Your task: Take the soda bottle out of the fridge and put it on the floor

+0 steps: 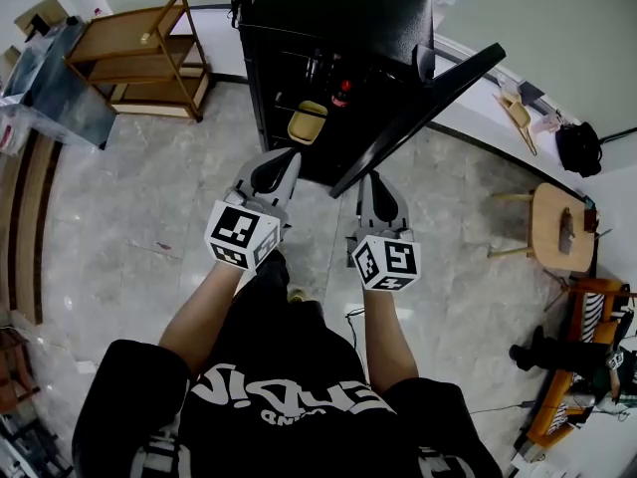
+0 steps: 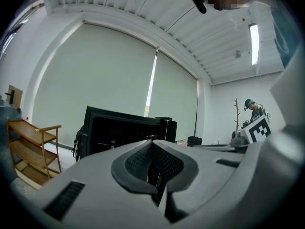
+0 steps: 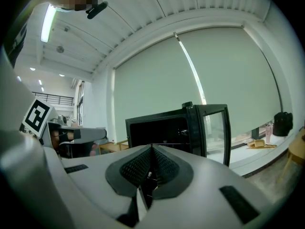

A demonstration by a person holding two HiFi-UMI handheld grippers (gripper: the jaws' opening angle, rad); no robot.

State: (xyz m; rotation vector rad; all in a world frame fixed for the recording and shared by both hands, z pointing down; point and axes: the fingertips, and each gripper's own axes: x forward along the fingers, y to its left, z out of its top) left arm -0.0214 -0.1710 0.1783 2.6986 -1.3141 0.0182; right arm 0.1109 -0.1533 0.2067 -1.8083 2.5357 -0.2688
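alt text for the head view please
From above, a person points the left gripper and right gripper, both shut and empty, at a black fridge with its door open. Inside stand a red-capped soda bottle and a yellow container; a wooden rack stands on the marble floor at upper left.

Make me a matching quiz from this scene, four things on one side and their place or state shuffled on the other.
1 fridge door
2 soda bottle
3 wooden shelf
4 right tongs

a shut, empty
b left of the fridge
c swung open
d inside the fridge

Pairs: 1-c, 2-d, 3-b, 4-a
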